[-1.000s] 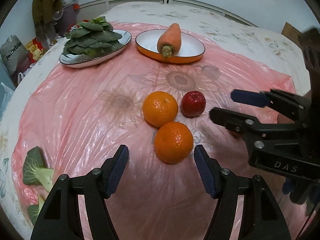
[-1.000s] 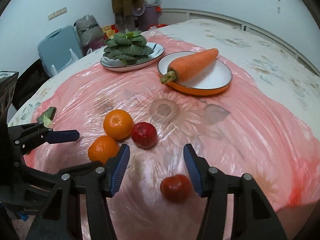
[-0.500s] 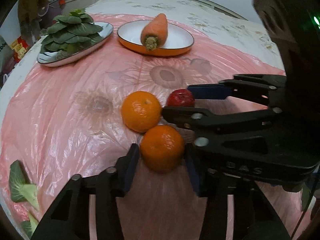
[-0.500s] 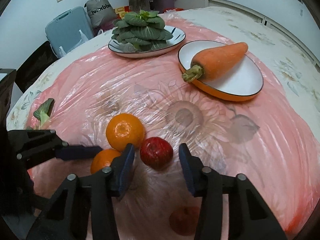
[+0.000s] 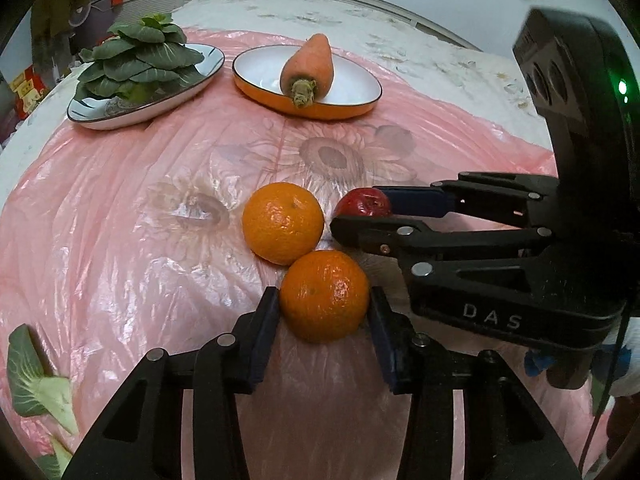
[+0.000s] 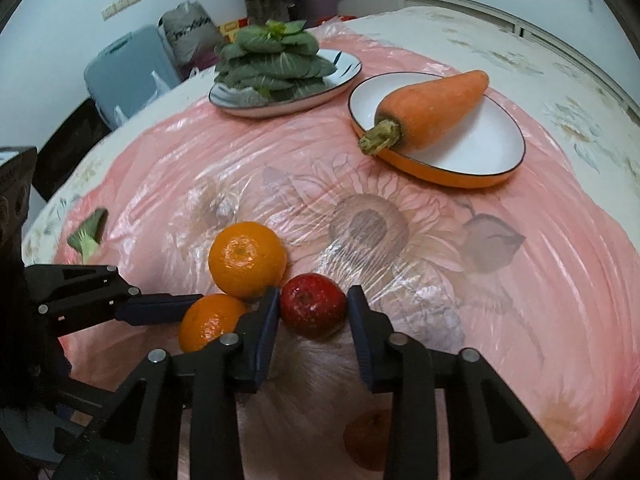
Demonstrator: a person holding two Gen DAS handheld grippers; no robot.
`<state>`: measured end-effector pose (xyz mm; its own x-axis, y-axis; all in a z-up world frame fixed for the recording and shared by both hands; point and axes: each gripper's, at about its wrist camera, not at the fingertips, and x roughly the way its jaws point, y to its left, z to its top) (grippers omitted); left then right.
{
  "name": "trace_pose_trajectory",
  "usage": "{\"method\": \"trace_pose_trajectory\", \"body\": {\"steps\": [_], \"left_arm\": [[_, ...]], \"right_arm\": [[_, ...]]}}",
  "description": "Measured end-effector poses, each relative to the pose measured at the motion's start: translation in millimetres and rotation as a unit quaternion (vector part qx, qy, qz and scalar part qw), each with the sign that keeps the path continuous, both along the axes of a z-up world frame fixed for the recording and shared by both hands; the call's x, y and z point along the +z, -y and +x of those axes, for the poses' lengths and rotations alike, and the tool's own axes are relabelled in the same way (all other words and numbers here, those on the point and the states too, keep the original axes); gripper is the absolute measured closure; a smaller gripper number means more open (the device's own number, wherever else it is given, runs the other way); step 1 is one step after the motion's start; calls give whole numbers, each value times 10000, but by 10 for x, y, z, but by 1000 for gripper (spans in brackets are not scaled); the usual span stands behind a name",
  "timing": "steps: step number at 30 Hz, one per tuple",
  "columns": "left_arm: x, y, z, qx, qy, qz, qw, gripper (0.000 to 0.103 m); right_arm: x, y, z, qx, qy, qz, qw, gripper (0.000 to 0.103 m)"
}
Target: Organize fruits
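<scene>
Left wrist view: my left gripper (image 5: 325, 314) has just closed, its blue pads pressed on either side of the near orange (image 5: 324, 295), which sits on the pink plastic sheet (image 5: 120, 220) touching the far orange (image 5: 283, 222). Right wrist view: my right gripper (image 6: 313, 312) has just closed on the red apple (image 6: 313, 305), beside both oranges; the carrot (image 6: 430, 110) lies on the orange-rimmed plate (image 6: 472, 152).
</scene>
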<state>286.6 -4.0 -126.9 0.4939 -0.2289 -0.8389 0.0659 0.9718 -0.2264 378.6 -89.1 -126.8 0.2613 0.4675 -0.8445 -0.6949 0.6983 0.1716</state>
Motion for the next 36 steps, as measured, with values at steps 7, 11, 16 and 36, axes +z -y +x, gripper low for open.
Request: {"method": "trace_pose_trajectory", "body": {"steps": [7,11,16,36], "left_arm": [[80,-229,-105,250,76,-91,9996,64],[161,-338,-197,314,203,-13,9993,64],[243,-425,-347,359,322,66,9988,64],[630,-149,-1182,191,948,201,9951,64]], "right_arm": [[130,56,-106,-217,123,148,9996,78],[229,90,-237,-358,225,251,9988,78],[334,118,-459,-488,318,324,9978,78],[430,656,-1684,-1419,574,161,9881,78]]}}
